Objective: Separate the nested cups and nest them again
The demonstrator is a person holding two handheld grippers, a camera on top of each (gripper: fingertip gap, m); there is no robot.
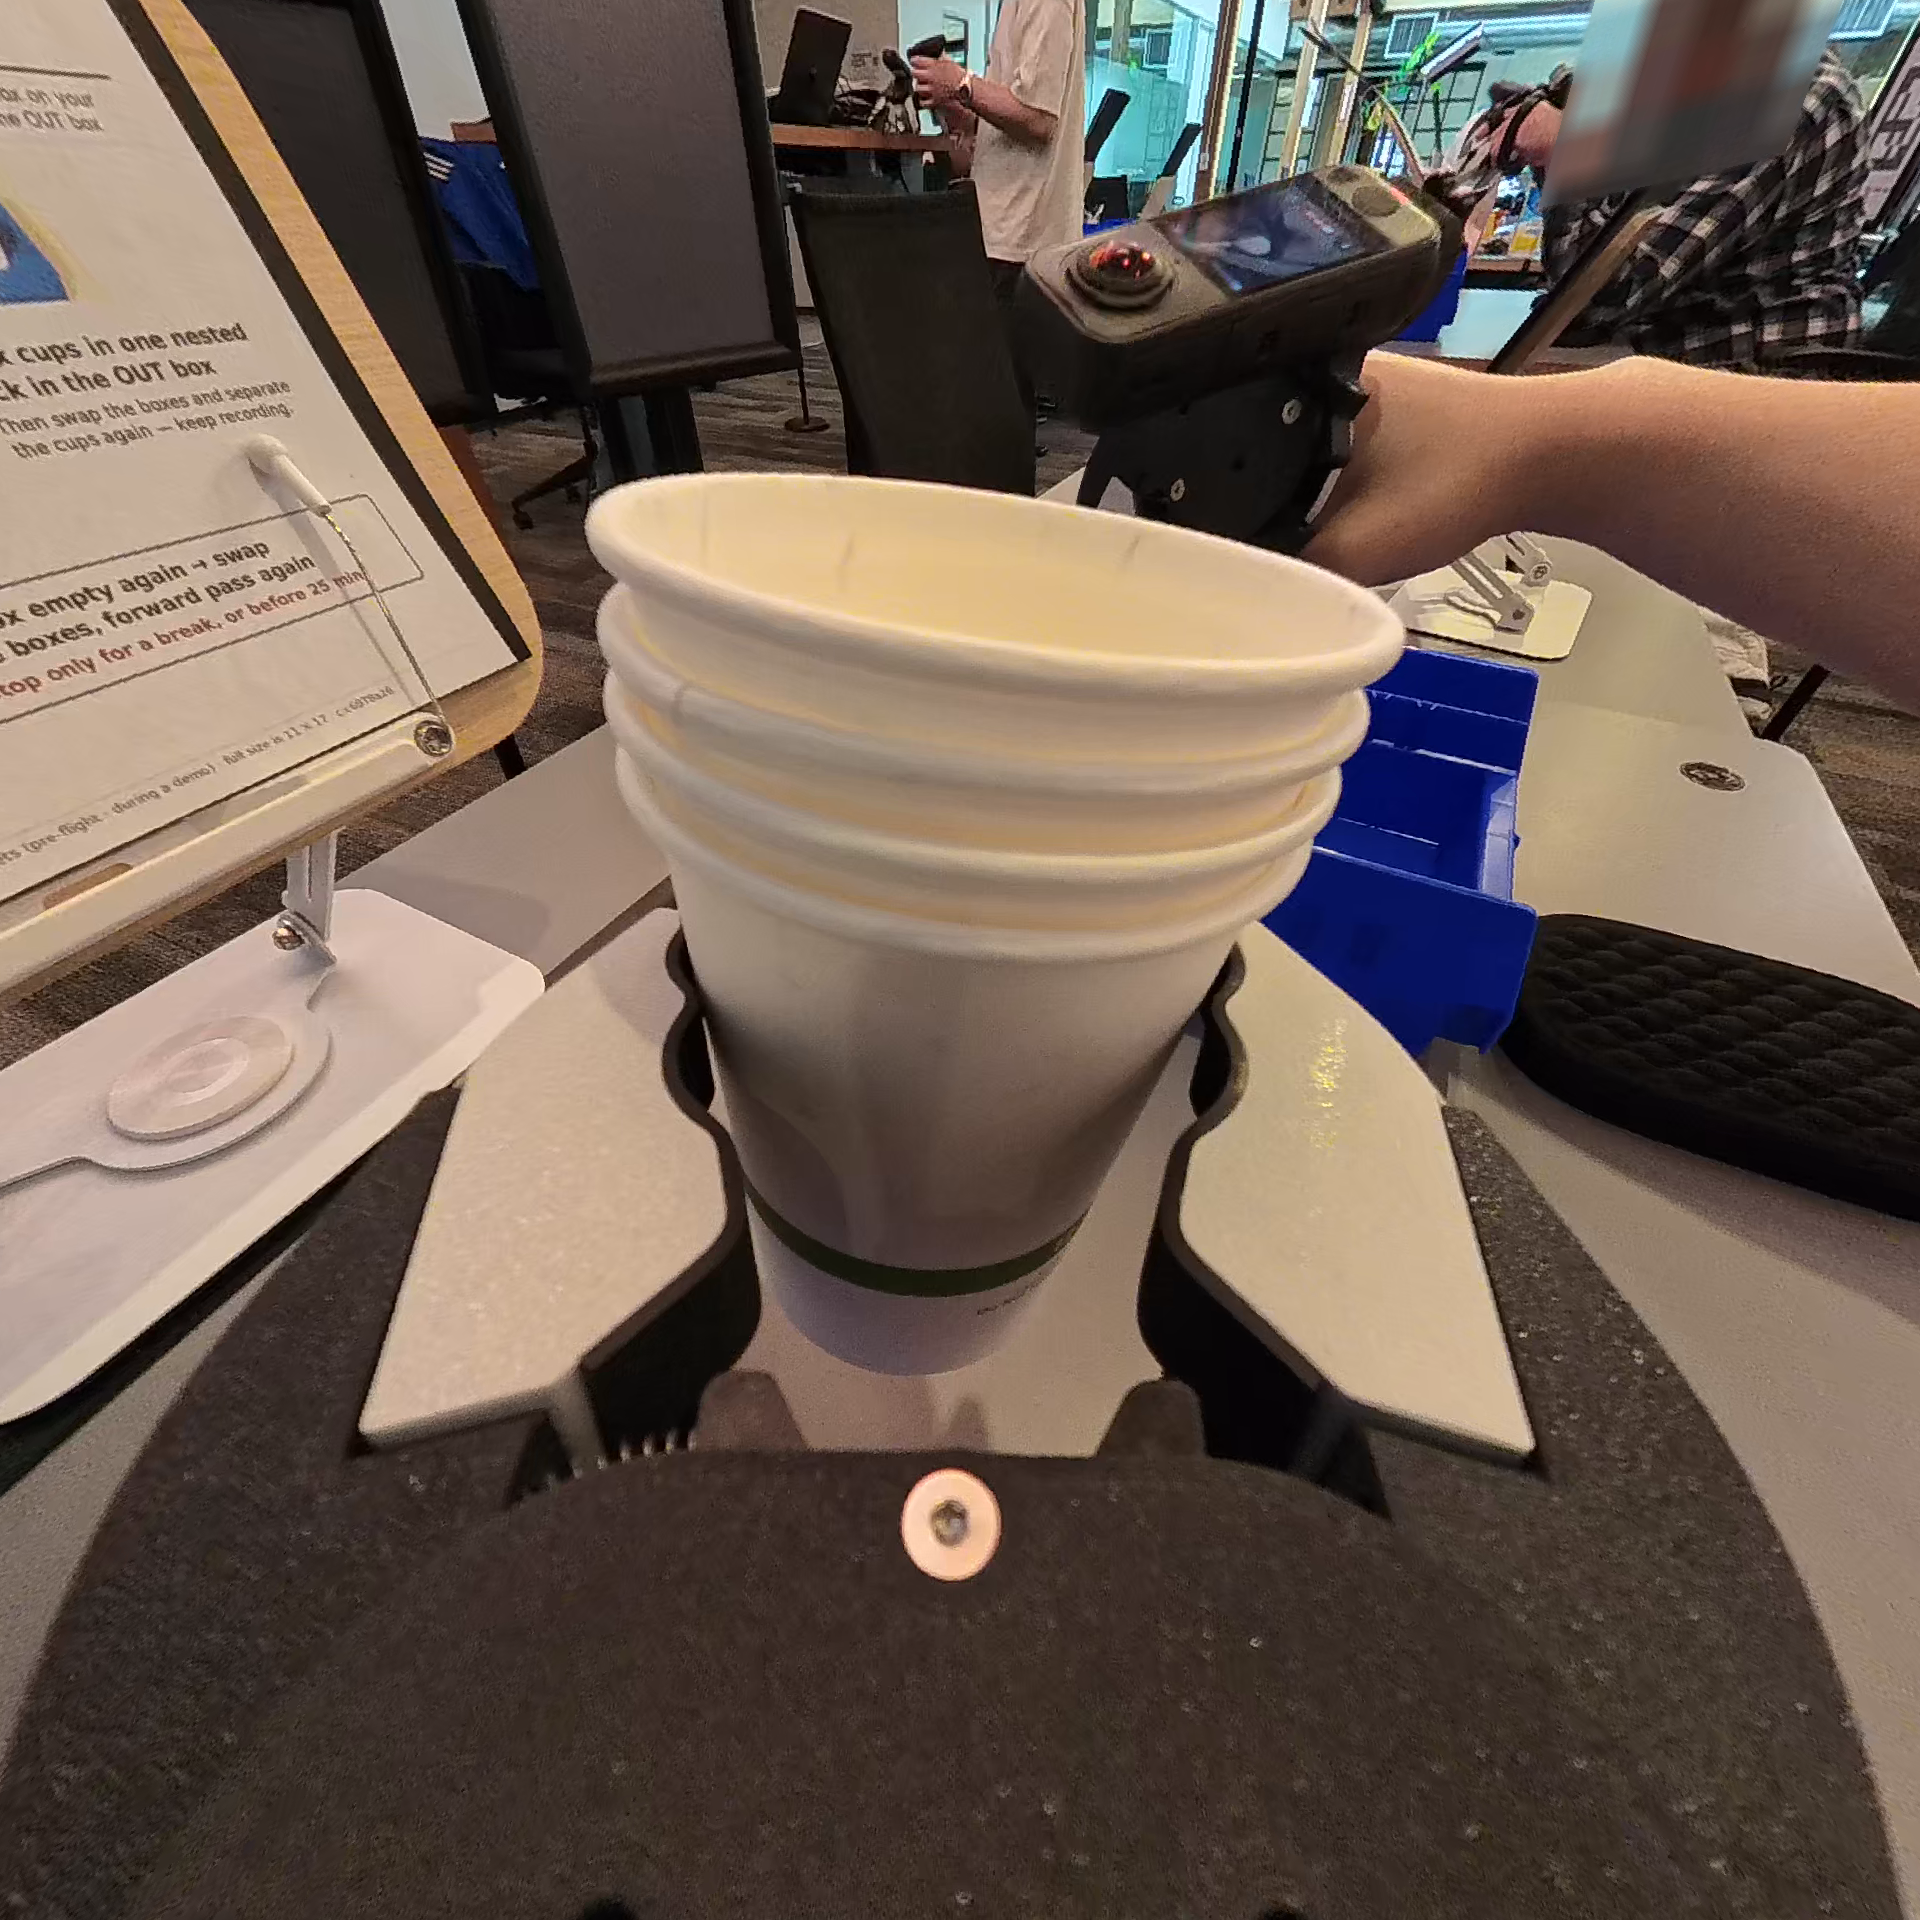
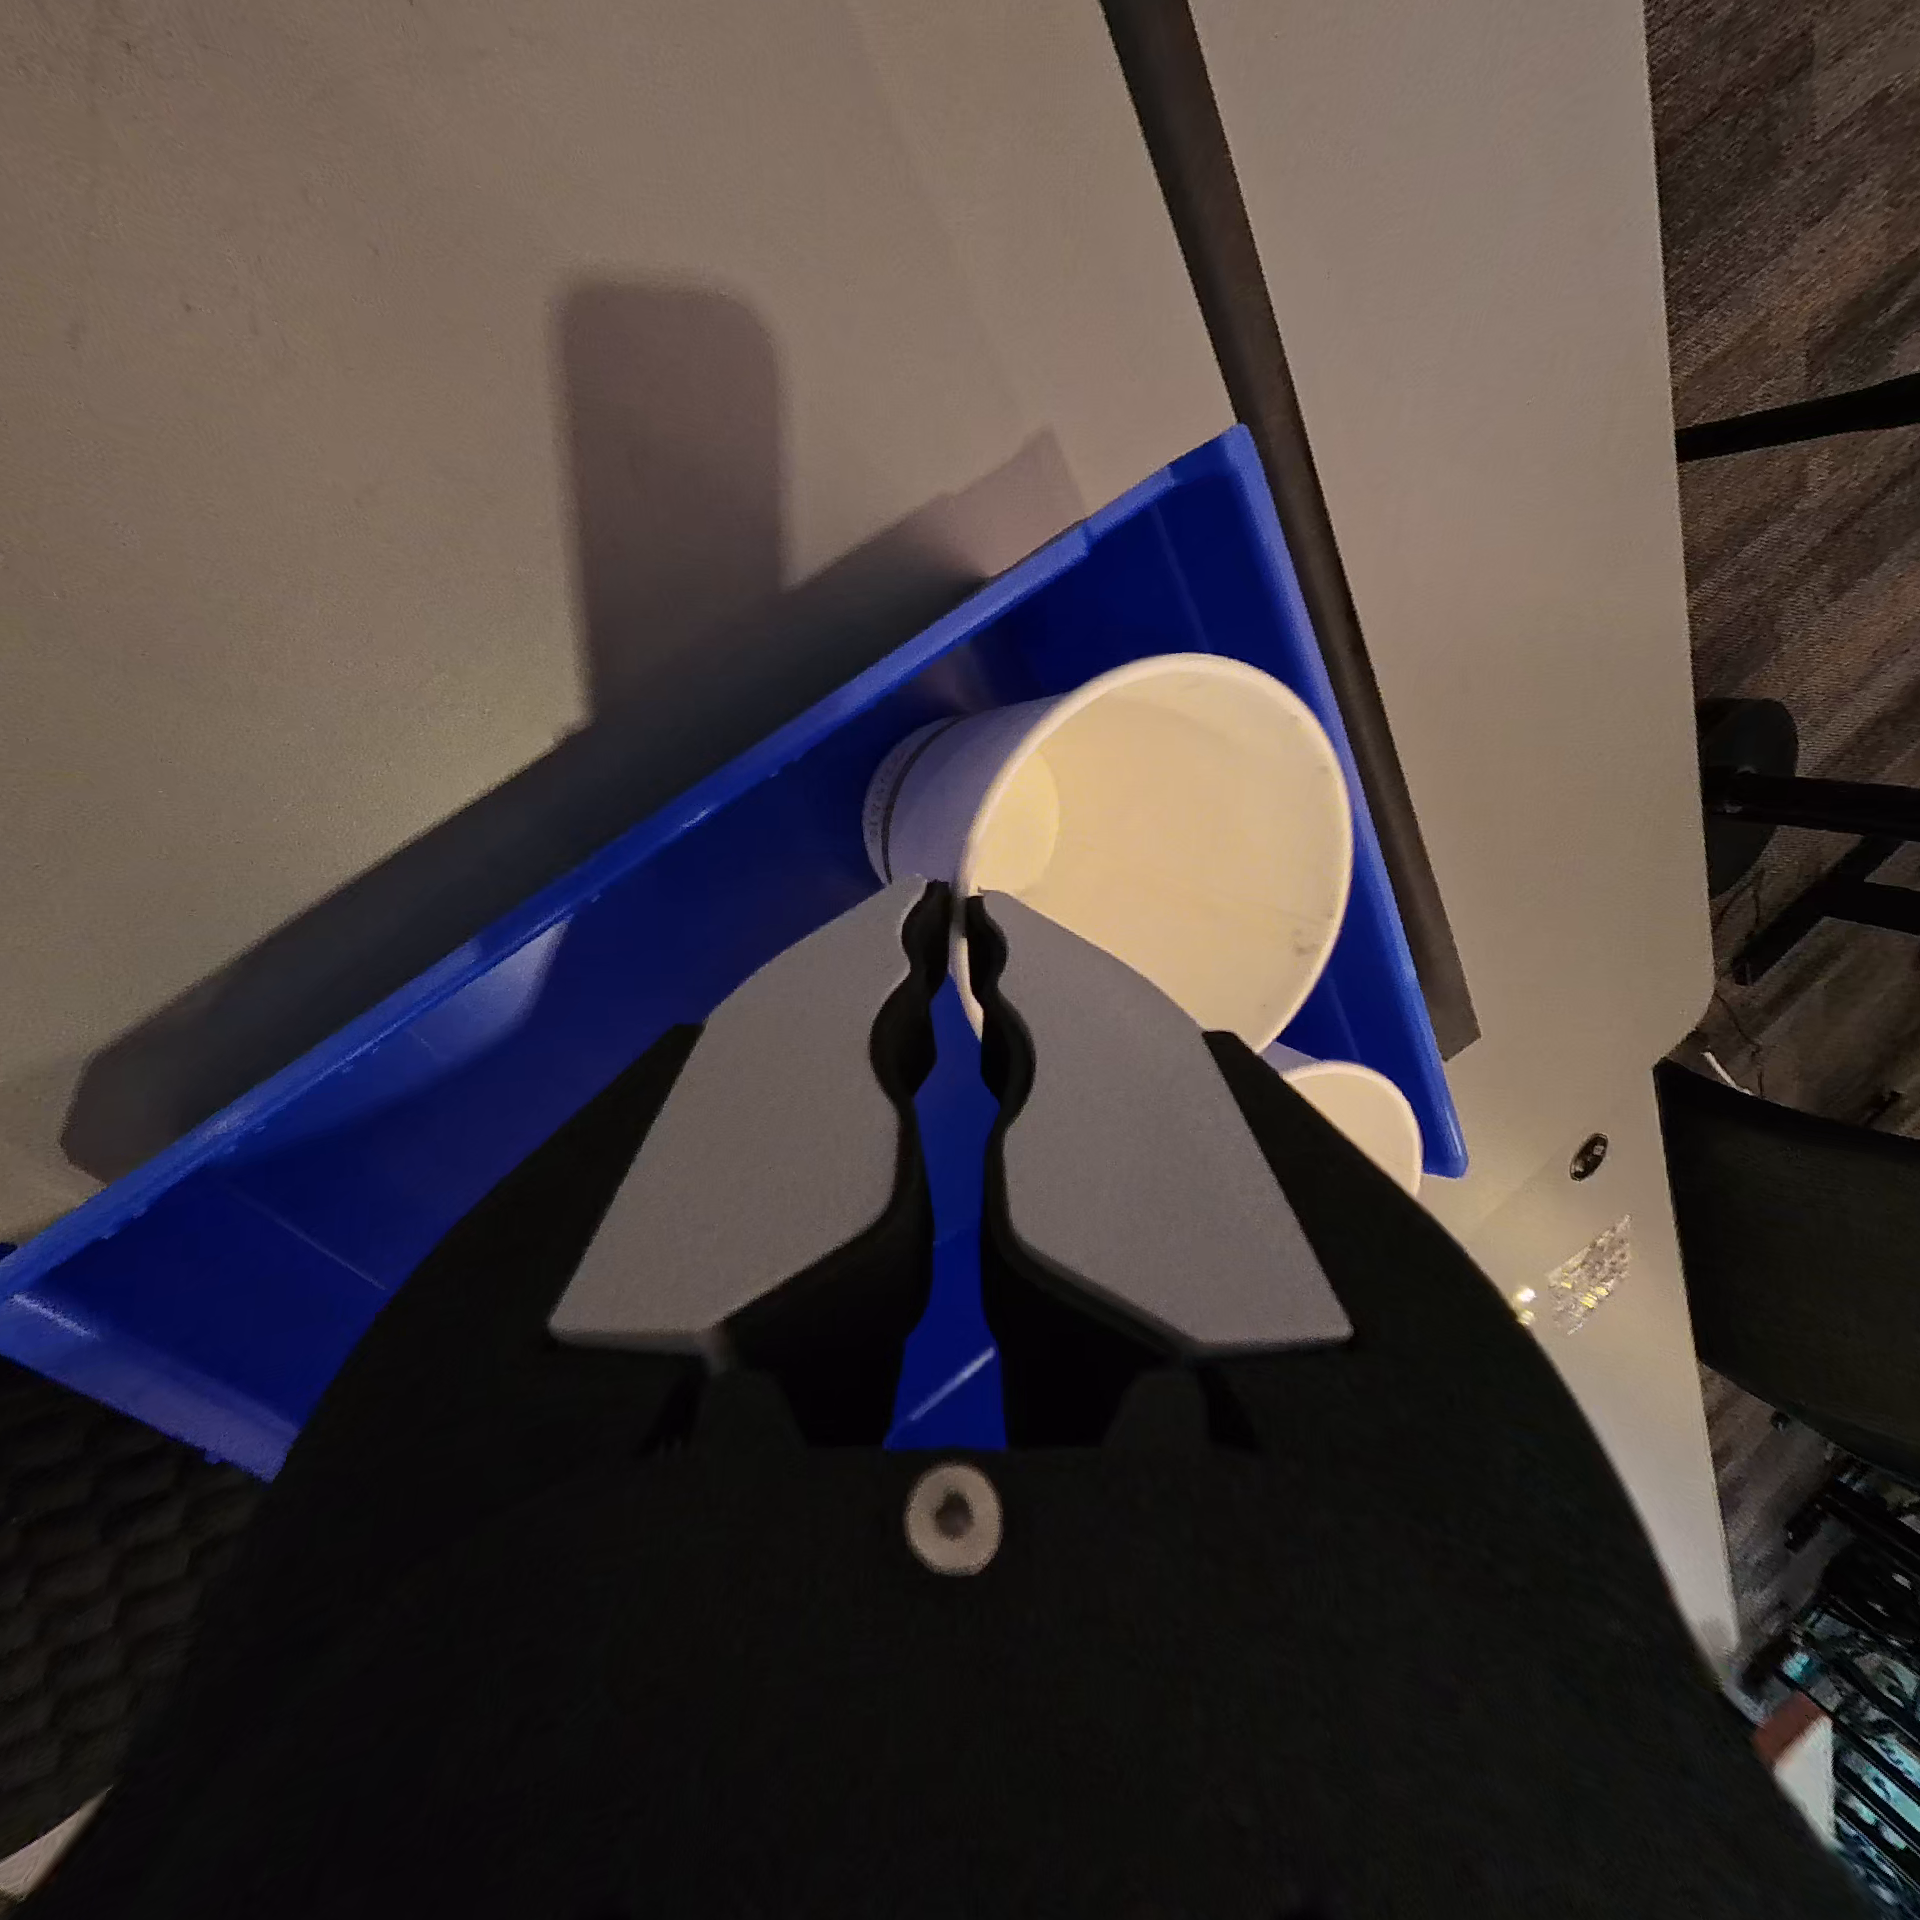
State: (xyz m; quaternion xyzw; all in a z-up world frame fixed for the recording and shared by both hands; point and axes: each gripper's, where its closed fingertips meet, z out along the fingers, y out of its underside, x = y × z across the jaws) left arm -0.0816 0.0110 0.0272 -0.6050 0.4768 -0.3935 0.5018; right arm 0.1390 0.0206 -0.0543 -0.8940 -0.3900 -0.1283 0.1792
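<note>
The left tool (image 1: 956, 1122) grips a stack of cups (image 1: 966, 831), while the right tool (image 2: 951, 899) pinches a single cup's (image 2: 1174, 831) rim at 12 o'clock inside the blue bin (image 2: 436, 1122).

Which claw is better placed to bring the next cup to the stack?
Right, probably. The right claw is pinched on the rim of a loose cup in the blue bin, while the left claw is occupied holding the stack.
</note>
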